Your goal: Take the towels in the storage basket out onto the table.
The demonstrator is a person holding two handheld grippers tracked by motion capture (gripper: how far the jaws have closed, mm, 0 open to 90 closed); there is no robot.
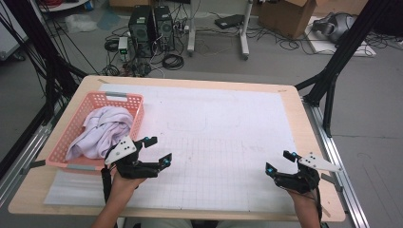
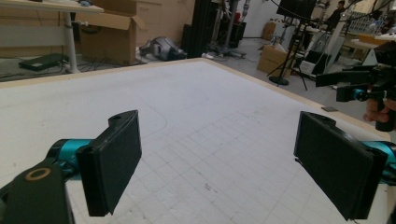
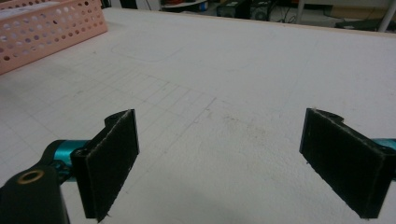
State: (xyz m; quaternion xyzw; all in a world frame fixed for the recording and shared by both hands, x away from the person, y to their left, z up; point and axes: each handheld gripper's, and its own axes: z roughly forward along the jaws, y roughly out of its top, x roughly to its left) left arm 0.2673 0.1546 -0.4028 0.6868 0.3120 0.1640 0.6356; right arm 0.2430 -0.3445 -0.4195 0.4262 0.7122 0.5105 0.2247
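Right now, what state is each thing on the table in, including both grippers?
Left gripper: open, empty, beside the basket.
Right gripper: open, empty, over the mat near the table's right edge.
Pink basket: upright on the table's left side, holding the cloth.
Pale lilac cloth: crumpled in a heap inside the basket.
White grid mat: flat on the table.

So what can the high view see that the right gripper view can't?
The high view alone takes in the pale cloth heaped in the pink basket, both open grippers, left and right, and the computers on the floor. The right gripper view alone gives a close look at its own black pads spread apart. Both share the basket and the white gridded mat.
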